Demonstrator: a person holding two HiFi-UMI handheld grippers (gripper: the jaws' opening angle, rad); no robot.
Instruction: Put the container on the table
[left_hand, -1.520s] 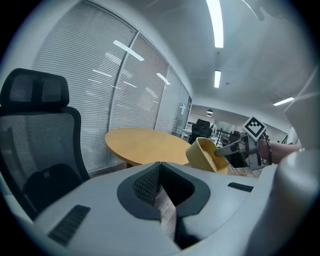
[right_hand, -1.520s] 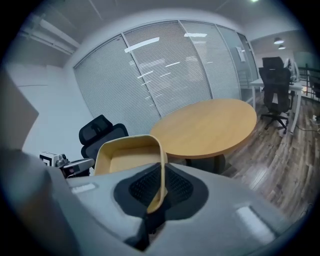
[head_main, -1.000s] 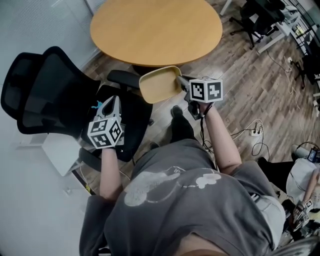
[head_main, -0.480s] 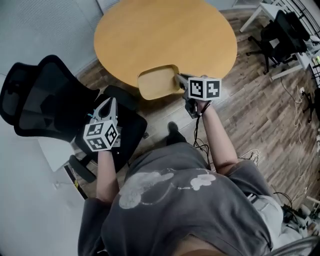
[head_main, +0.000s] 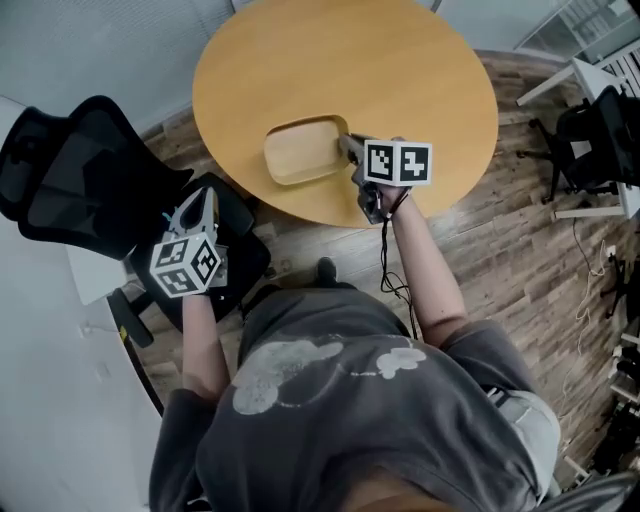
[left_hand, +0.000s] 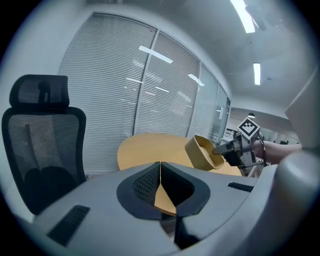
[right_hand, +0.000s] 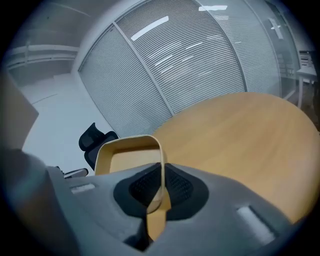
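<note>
The container (head_main: 298, 151) is a tan, shallow rectangular tray. My right gripper (head_main: 347, 148) is shut on its right rim and holds it over the near part of the round wooden table (head_main: 400, 70). From the left gripper view the container (left_hand: 202, 152) hangs tilted a little above the table top (left_hand: 150, 146). In the right gripper view the container's wall (right_hand: 127, 150) stands pinched between the jaws of my right gripper (right_hand: 161, 172). My left gripper (head_main: 205, 197) hovers over the black chair, left of the table; its jaws are shut with nothing between them (left_hand: 160, 165).
A black mesh office chair (head_main: 70, 185) stands left of the table, its seat (head_main: 240, 250) under my left gripper. Closed blinds (left_hand: 125, 90) line the wall behind. More chairs and a desk (head_main: 600, 120) stand at the far right on the wood floor.
My right gripper has carried the container forward from in front of the table edge to over the table top. My left gripper stays shut over the chair.
</note>
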